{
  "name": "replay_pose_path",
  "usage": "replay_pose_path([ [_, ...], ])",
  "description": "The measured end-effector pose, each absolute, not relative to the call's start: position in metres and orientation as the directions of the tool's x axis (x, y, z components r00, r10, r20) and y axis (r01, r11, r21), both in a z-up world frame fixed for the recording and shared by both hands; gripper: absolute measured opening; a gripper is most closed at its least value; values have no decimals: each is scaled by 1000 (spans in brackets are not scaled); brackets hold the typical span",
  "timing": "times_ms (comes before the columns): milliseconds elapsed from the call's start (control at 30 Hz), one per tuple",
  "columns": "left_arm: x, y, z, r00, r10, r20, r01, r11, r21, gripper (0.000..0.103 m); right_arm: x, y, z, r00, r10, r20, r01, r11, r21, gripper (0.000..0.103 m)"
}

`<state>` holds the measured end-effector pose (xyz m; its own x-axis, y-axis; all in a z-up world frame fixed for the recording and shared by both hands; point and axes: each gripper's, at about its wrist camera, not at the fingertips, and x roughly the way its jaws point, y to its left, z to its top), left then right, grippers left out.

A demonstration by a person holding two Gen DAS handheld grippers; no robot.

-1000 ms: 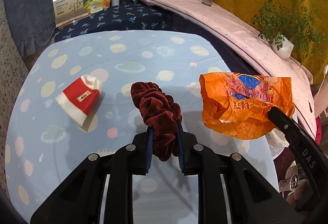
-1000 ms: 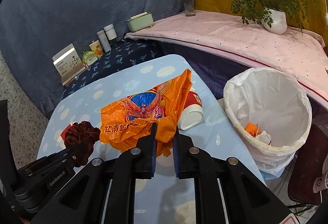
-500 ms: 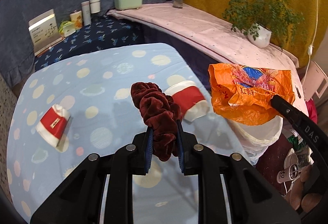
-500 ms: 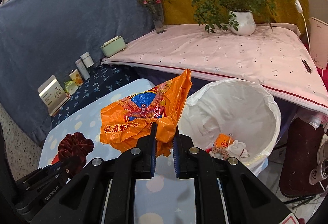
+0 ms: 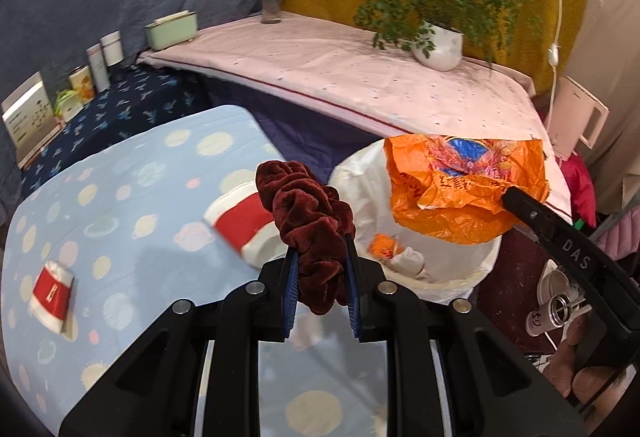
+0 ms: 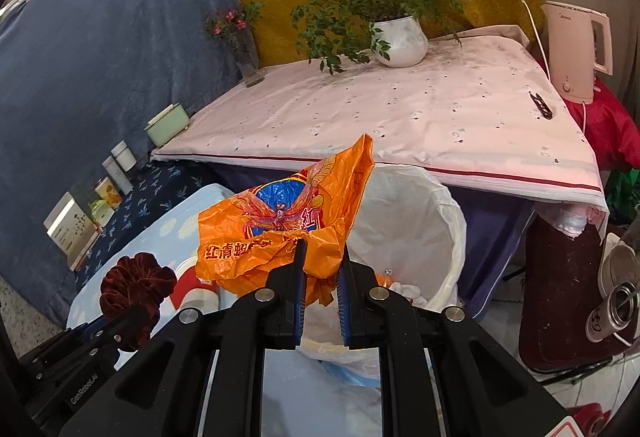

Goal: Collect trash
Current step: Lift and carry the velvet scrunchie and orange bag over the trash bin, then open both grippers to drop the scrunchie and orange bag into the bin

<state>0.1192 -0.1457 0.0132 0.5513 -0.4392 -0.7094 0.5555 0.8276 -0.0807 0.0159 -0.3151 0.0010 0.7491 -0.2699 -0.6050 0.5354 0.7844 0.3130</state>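
Lining a round bin beside the table, the white plastic trash bag (image 6: 424, 213) gapes open and holds a crumpled orange wrapper (image 5: 382, 244) and a wad of white paper (image 5: 408, 262) at its bottom. Above its rim the right gripper (image 6: 322, 289) has its blue-padded jaws pinched tight on a crinkled orange plastic bag (image 6: 280, 221), printed with a blue oval, a butterfly figure and red Chinese characters too creased to read fully. Just left of that, the left gripper (image 5: 320, 291) clamps a dark red velvet scrunchie (image 5: 308, 221), narrowly parted only by the fabric's bulk, over the table's edge near the bin. On the pale blue spotted tablecloth (image 5: 120, 197) lie two red-and-white paper cups, one tipped beside the bin (image 5: 246, 223) and one farther left (image 5: 52, 291). White letters "DAS" show on the right gripper's finger; "GenRobot.AI" runs along the left one. A metal can (image 6: 614, 311) on the floor carries a handwritten "59".
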Motion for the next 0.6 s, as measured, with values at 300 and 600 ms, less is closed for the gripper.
replay_pose_path([
  [300,115,-189,6,496,-513,-701,639,762,-105,20,1,-355,-13,716,-319,-621,603,731,319,13],
  [600,123,-222,-7,446,-549,-707,675,725,-137,21,2,-380,-29,687,-333,-645,637,703,316,13],
])
